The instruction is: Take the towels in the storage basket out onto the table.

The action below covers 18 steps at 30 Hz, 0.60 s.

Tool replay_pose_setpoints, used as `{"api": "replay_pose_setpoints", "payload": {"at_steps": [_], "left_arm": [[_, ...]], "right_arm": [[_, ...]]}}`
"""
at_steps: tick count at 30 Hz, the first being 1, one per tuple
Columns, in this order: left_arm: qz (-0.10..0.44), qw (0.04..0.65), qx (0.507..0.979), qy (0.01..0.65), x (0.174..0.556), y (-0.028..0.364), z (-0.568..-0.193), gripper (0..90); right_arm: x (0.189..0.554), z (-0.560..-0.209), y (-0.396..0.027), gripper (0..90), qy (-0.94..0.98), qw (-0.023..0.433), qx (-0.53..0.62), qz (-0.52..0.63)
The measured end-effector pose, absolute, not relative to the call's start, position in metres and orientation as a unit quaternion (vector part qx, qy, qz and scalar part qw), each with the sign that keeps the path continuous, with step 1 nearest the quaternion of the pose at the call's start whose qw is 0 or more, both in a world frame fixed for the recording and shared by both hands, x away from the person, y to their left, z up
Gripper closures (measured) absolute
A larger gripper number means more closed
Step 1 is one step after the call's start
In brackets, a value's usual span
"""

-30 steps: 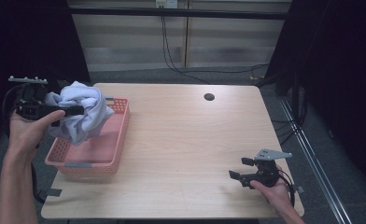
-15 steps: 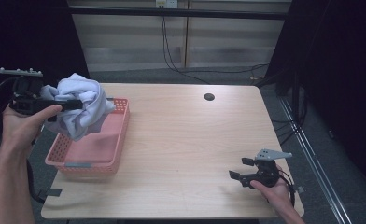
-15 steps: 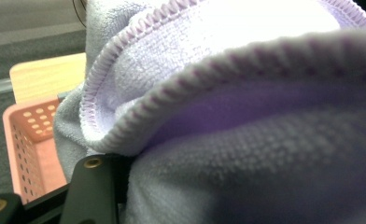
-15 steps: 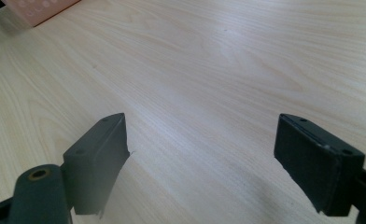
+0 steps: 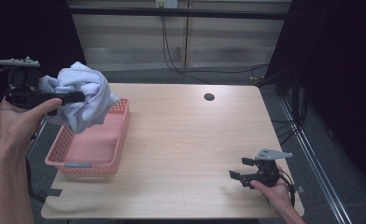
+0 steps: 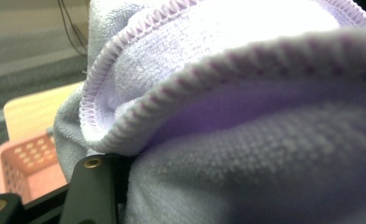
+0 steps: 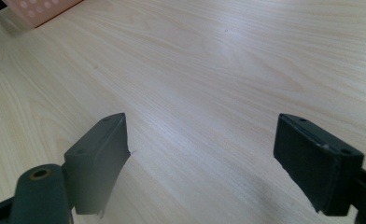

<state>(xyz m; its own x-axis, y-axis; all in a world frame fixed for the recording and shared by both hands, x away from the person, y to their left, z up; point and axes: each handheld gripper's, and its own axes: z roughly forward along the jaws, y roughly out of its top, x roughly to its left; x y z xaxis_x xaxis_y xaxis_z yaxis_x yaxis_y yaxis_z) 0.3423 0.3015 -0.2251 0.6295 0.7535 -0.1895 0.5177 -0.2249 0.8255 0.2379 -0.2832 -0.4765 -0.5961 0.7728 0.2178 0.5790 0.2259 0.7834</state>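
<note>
A crumpled lavender towel (image 5: 85, 95) hangs in the air over the far end of a pink plastic basket (image 5: 87, 165) at the table's left edge. My left gripper (image 5: 73, 98) is shut on the towel, held in a hand at the far left. In the left gripper view the towel (image 6: 246, 116) bulges over the black jaws, with the basket (image 6: 22, 158) below it. My right gripper (image 5: 239, 173) rests near the table's front right corner. There it stands open (image 7: 200, 140), with bare wood between its jaws.
The wooden table (image 5: 186, 140) has a small dark round hole (image 5: 209, 97) near its far edge. Cables (image 5: 172, 51) run down the wall behind it. A corner of the basket (image 7: 41, 9) appears far off in the right gripper view.
My left gripper has risen with the towel, lifting it out of the basket and a little to the left. The right gripper has stayed in place.
</note>
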Motion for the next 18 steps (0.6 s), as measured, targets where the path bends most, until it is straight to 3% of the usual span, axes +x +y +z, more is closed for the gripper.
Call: {"api": "replay_pose_setpoints", "payload": {"at_steps": [7, 18], "left_arm": [[0.112, 0.476, 0.783, 0.384, 0.346, 0.274, -0.218, 40.7], [0.074, 0.483, 0.811, 0.322, 0.359, 0.198, -0.217, 40.5]], "right_arm": [[0.237, -0.476, -0.283, 17.5, 0.775, 0.111, 0.433, 0.446], [0.238, -0.476, -0.285, 17.5, 0.775, 0.111, 0.435, 0.445]]}}
